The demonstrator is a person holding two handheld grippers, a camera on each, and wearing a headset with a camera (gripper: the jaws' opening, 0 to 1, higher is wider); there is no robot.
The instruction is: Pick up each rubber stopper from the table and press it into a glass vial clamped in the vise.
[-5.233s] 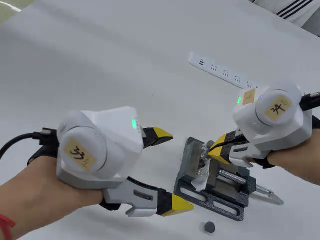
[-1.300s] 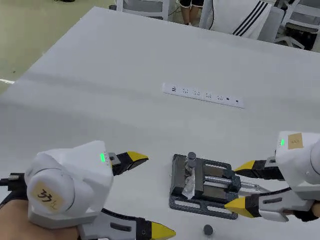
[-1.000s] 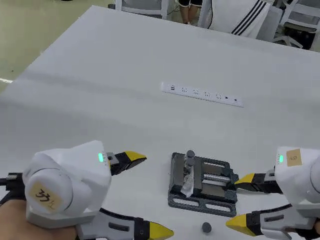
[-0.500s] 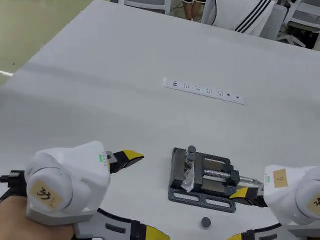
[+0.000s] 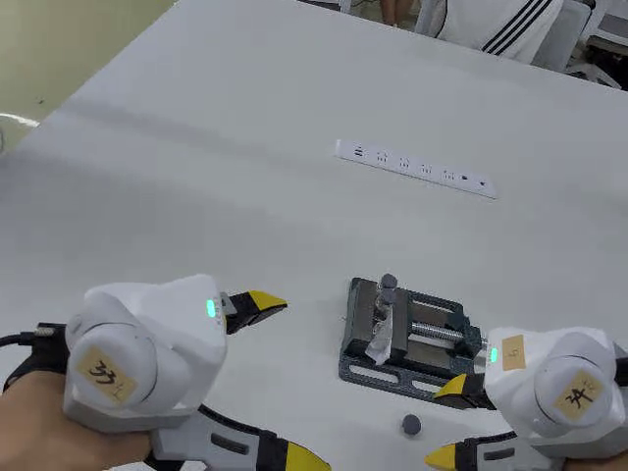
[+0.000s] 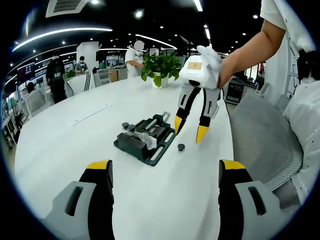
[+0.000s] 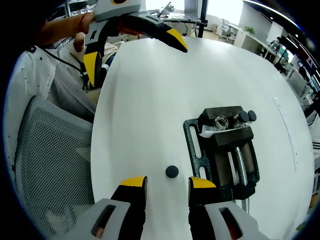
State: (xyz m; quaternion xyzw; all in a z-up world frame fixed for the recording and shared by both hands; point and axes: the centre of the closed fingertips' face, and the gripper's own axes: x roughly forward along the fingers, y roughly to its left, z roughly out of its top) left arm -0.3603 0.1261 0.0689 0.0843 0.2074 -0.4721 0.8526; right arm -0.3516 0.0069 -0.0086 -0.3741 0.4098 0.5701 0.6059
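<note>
Vise: on the table, clamping three vials; two look capped, one seems open.
Stopper: dark, loose on the table, just beside the vise base.
Right gripper: jaws parted, empty, tips just short of the stopper.
Left gripper: jaws wide apart, empty, well apart from the vise, on its left.
Power strip: beyond the vise.

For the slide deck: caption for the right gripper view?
Open right tool faces a loose rubber stopper beside the vise.
</note>
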